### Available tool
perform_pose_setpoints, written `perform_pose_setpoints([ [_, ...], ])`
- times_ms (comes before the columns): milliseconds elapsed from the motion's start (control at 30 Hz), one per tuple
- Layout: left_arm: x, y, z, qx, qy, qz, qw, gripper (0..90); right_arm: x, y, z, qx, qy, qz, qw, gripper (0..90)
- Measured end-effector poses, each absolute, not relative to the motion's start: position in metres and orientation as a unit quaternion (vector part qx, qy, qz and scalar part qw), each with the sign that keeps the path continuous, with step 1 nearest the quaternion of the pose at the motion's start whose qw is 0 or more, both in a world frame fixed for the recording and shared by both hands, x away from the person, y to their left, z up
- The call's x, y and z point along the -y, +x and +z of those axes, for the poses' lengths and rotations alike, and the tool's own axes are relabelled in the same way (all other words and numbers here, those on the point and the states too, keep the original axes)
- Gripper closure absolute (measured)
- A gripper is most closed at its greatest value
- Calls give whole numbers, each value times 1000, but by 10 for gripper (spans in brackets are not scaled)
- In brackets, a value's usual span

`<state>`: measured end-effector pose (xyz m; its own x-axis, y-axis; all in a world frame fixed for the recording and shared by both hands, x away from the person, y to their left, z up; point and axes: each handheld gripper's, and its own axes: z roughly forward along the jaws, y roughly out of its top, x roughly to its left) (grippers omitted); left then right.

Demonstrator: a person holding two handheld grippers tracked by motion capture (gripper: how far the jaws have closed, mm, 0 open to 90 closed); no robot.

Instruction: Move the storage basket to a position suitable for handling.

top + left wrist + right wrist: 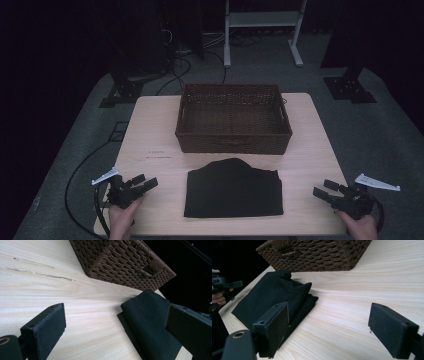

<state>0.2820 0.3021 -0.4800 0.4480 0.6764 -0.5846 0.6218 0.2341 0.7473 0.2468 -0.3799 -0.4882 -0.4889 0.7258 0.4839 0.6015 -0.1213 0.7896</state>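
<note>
Folded black cloth point(233, 189) flat on bench point(150, 135), between two sets of tongs.

Left tongs point(141, 183) just left of cloth, jaws apart, clamped on nothing, held by hand point(122, 216) at near bench edge. Right tongs point(324, 190) near cloth's right side, also spread wide and empty, pointing inward. Beyond cloth, farther from both tongs: brown wicker basket point(233, 142), its near wall just past cloth's far edge.

White metal stand point(262, 25), floor cables point(182, 65)
</note>
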Motion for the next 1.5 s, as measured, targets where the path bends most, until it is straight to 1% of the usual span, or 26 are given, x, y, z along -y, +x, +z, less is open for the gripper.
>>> perform_pose_setpoints([
  [100,-299,283,-480,-523,621,24,583,23,381,247,-488,-649,507,565,46,157],
  [333,-295,284,-482,-519,621,15,588,24,378,248,-483,-637,511,575,45,157],
  [467,-292,284,-482,-515,622,12,589,23,372,248,-479,-640,509,574,47,157],
  [900,-269,286,-482,-505,630,-6,590,23,347,258,-473,-661,498,561,30,157],
  [1100,-261,285,-481,-501,631,-5,592,24,341,259,-471,-661,499,559,26,157],
  [1500,-250,283,-482,-506,631,-15,588,24,323,266,-470,-676,492,549,17,157],
])
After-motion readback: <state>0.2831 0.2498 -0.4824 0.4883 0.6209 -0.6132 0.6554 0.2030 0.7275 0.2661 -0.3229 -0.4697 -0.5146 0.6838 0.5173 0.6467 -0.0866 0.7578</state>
